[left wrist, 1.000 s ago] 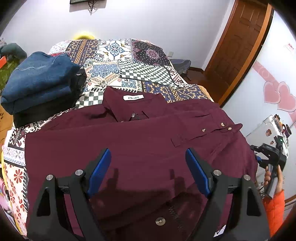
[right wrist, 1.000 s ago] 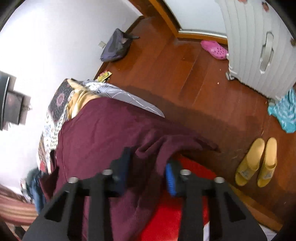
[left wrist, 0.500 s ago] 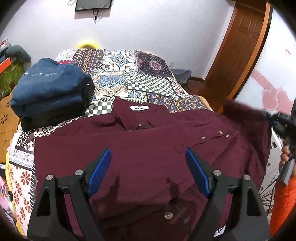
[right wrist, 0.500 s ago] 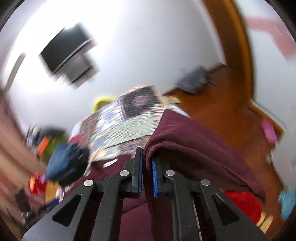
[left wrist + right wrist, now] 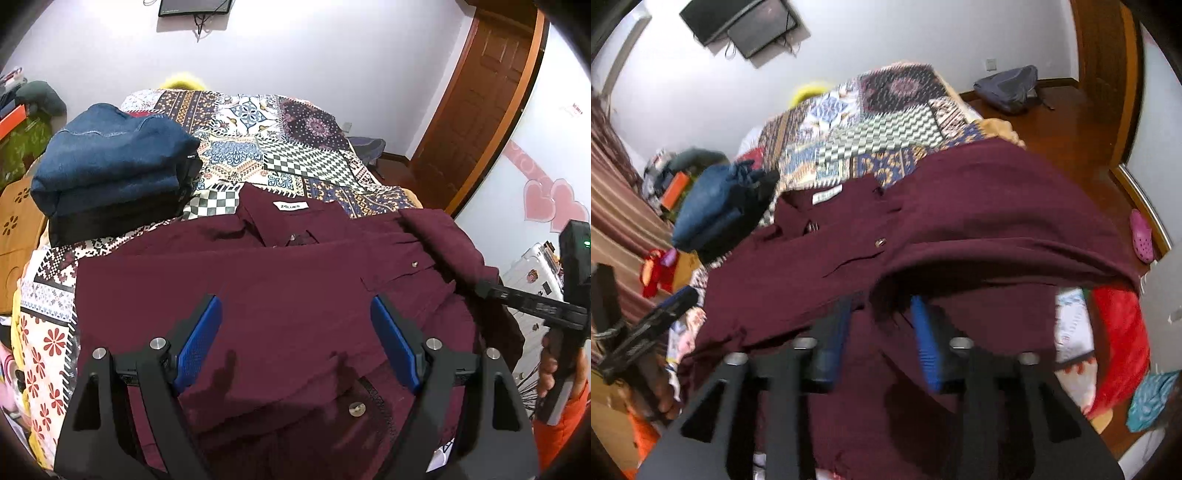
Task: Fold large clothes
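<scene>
Right gripper (image 5: 882, 332): we see its blue-padded fingers (image 5: 929, 347) parted, with a fold of the maroon shirt (image 5: 280, 295) draped over and between them. The pads do not appear to press the cloth, but blur and shadow keep us from ruling out a light hold. From the left wrist view, this gripper reaches in at the shirt's right edge, where the sleeve (image 5: 443, 240) lies turned inward over the chest. We judge that the sleeve is being laid across the body to narrow the garment.

Left gripper (image 5: 295, 343): its fingers (image 5: 199, 339) stand wide apart and hold nothing. They hover above the lower front of the shirt, apart from the cloth, placed, we judge, to pin or smooth the body while the other side is folded.

The shirt lies face up on the bed, collar and white neck label (image 5: 291, 206) pointing toward the far wall, hem toward us. Its left sleeve already lies folded across the front. It rests on a patchwork quilt (image 5: 280, 147) that gives a broad, flat surface for folding.

Beside the collar, to the left, sits a stack of folded jeans (image 5: 110, 162), set well apart so that finished items stay out of the working area. A pink clog (image 5: 1141, 236) and a grey bag (image 5: 1008, 88) lie on the wooden floor (image 5: 1082, 147) beyond the bed.
</scene>
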Tool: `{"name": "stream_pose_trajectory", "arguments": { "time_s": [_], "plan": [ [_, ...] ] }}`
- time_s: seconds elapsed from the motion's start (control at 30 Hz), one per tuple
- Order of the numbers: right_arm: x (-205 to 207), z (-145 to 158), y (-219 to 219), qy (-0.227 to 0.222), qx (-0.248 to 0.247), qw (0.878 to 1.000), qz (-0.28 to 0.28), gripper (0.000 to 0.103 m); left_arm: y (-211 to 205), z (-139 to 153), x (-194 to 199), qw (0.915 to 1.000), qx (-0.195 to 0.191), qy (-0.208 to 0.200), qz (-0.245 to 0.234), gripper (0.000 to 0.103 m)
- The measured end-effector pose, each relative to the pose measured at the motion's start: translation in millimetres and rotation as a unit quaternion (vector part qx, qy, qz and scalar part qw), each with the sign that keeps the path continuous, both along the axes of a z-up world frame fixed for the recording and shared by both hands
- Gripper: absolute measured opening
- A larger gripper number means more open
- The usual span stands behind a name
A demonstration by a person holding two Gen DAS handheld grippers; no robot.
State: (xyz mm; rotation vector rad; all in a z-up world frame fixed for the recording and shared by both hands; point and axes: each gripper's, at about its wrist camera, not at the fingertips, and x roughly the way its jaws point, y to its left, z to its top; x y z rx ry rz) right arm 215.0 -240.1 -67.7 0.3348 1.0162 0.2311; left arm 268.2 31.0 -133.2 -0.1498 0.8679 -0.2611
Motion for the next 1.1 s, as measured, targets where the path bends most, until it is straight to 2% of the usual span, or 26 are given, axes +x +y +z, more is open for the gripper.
{"name": "stream_pose_trajectory", "arguments": {
  "time_s": [0.03,0.13,0.17,0.23,0.33,0.47,0.67,0.77,0.8,0.87,0.93,1.0,1.1],
  "plan": [
    [-1,5,-4,-0.009,0.000,1.000,-0.009,0.055,-1,-1,0,1.0000,-0.001,0.001,0.000,0.082],
    [-10,19,-34,-0.042,-0.003,0.998,-0.053,0.064,-7,-1,1,1.0000,0.001,0.000,-0.003,0.082],
    [-11,21,-43,-0.045,0.000,0.997,-0.070,0.066,-9,0,1,1.0000,0.003,-0.002,-0.004,0.082],
    [-11,19,-65,-0.043,0.017,0.993,-0.110,0.077,-14,2,2,0.9999,0.009,-0.006,-0.007,0.082],
    [-7,3,-98,-0.024,0.052,0.984,-0.171,0.078,-23,5,2,0.9997,0.017,-0.012,-0.016,0.082],
    [-3,-33,-136,0.025,0.115,0.965,-0.234,0.078,-33,7,3,0.9994,0.020,-0.013,-0.026,0.082],
    [15,-88,-162,0.080,0.188,0.937,-0.284,0.078,-41,3,8,0.9992,0.025,-0.004,-0.031,0.082],
    [22,-98,-167,0.076,0.199,0.929,-0.302,0.078,-42,0,12,0.9991,0.030,0.001,-0.031,0.082],
    [25,-98,-168,0.069,0.192,0.930,-0.307,0.076,-42,-1,13,0.9991,0.030,0.003,-0.030,0.082],
    [30,-96,-168,0.064,0.162,0.931,-0.320,0.055,-42,-3,14,0.9991,0.032,0.005,-0.029,0.082],
    [37,-96,-167,0.068,0.140,0.935,-0.320,0.025,-41,-5,15,0.9990,0.034,0.008,-0.027,0.082],
    [40,-96,-170,0.069,0.140,0.934,-0.321,0.012,-39,-6,15,0.9991,0.034,0.009,-0.025,0.082],
    [39,-74,-168,0.041,0.120,0.940,-0.318,0.009,-36,-8,16,0.9990,0.037,0.009,-0.022,0.082]
  ]
}}
